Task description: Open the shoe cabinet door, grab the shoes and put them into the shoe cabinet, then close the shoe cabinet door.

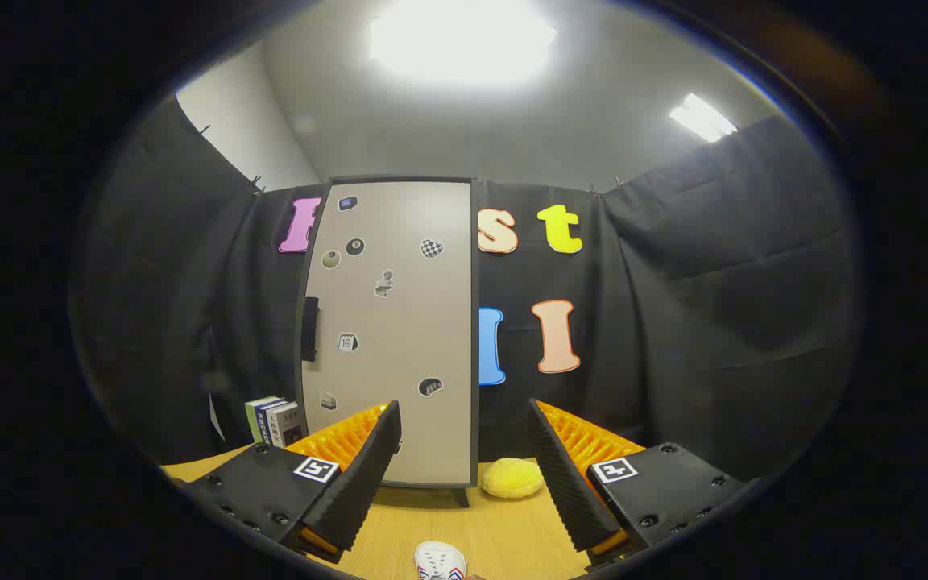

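A few books (273,420) stood on the wooden table (504,536) at the left, just beside the shoe cabinet (390,322). The cabinet was tall and pale grey with a dark frame, its door shut, small stickers dotted over it and a dark handle (310,329) on its left edge. A white shoe (440,561) lay near, between the fingers. The gripper (464,435) gaped wide, holding nothing. A yellow plush (513,478) sat right of the cabinet's foot.
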